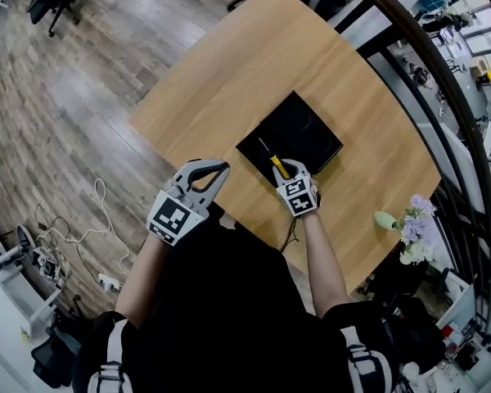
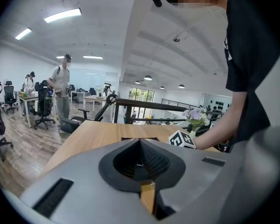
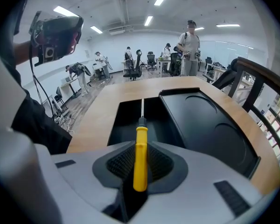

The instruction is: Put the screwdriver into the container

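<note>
A screwdriver (image 3: 140,160) with a yellow handle and a thin metal shaft sits between my right gripper's (image 3: 140,146) jaws, which are shut on the handle. The shaft points forward over the open left compartment of the black container (image 3: 126,125). The container's lid (image 3: 210,125) lies flat to the right. In the head view the right gripper (image 1: 285,170) hovers at the near edge of the container (image 1: 307,133), and the screwdriver (image 1: 272,159) reaches over it. My left gripper (image 1: 220,169) stays to the left above bare tabletop, shut and holding nothing; its own view shows the left gripper (image 2: 140,143) closed.
The wooden table (image 1: 254,64) ends close to my body. A vase of pale flowers (image 1: 411,219) stands at its right edge beside a dark railing (image 1: 442,80). Cables (image 1: 74,236) lie on the floor to the left. People (image 3: 190,48) and office chairs are far behind.
</note>
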Tool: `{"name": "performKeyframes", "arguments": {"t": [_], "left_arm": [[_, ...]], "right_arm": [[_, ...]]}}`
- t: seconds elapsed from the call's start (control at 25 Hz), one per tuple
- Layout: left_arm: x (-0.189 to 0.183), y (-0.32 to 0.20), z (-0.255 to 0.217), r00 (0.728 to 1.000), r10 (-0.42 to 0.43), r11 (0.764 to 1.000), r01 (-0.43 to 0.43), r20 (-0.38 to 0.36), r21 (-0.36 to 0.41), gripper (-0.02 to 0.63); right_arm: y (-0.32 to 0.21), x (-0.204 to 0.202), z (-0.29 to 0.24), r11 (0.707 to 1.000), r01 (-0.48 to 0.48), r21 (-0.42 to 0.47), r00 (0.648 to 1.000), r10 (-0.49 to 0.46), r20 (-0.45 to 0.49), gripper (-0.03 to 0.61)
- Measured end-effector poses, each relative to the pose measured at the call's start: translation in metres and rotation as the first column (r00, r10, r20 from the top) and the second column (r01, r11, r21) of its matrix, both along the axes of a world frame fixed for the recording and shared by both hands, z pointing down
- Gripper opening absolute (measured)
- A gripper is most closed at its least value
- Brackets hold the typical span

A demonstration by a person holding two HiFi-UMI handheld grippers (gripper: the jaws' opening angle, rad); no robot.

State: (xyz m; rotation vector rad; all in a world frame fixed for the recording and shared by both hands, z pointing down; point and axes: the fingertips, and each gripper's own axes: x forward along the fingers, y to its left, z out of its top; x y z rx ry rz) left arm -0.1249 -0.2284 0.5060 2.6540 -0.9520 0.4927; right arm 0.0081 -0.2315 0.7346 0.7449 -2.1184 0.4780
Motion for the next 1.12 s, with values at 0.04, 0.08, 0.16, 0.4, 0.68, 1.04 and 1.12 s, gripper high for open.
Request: {"name": "performKeyframes", "arguments": {"t": [0.04,0.08,0.16,0.4,0.68,1.04,1.12], "left_arm": [[-0.001,0.000,0.001,1.000,-0.001,1.000,0.001,0.002,0.000,0.021],[-0.002,0.000,0.002,1.000,-0.002,1.000,0.002,0.004,-0.001,0.021],[-0.003,0.001,0.002,1.000,-0.007,1.000,0.007,0.005,-0.004,0.021],[-0.001,0.003,0.001,1.000,-0.016,1.000,0.016,-0.008,-0.004,0.021],[-0.004,0.003,0.002,1.000,-0.022,1.000,0.022,-0.013,-0.019,0.021],[-0.009,0.007,0.003,1.000,-0.015,1.000,0.015,-0.001,-0.023,0.021],[-0.010,0.006,0.002,1.000,-0.016,1.000,0.016,0.001,-0.022,0.021]], "right_arm": [[0.000,-0.001,0.001,1.000,-0.003,-0.012,1.000,0.003,-0.008,0.086],[0.000,-0.001,0.002,1.000,-0.004,-0.022,1.000,0.004,-0.016,0.086],[0.001,-0.002,0.006,1.000,-0.005,-0.031,1.000,0.004,-0.027,0.086],[-0.002,-0.002,0.014,0.999,0.010,-0.035,0.998,-0.012,-0.064,0.086],[-0.005,-0.007,0.024,0.999,0.016,-0.051,0.997,-0.020,-0.079,0.086],[-0.012,-0.007,0.038,0.998,0.032,-0.056,0.990,-0.039,-0.132,0.087],[-0.013,-0.009,0.038,0.998,0.034,-0.054,0.989,-0.041,-0.140,0.087]]}}
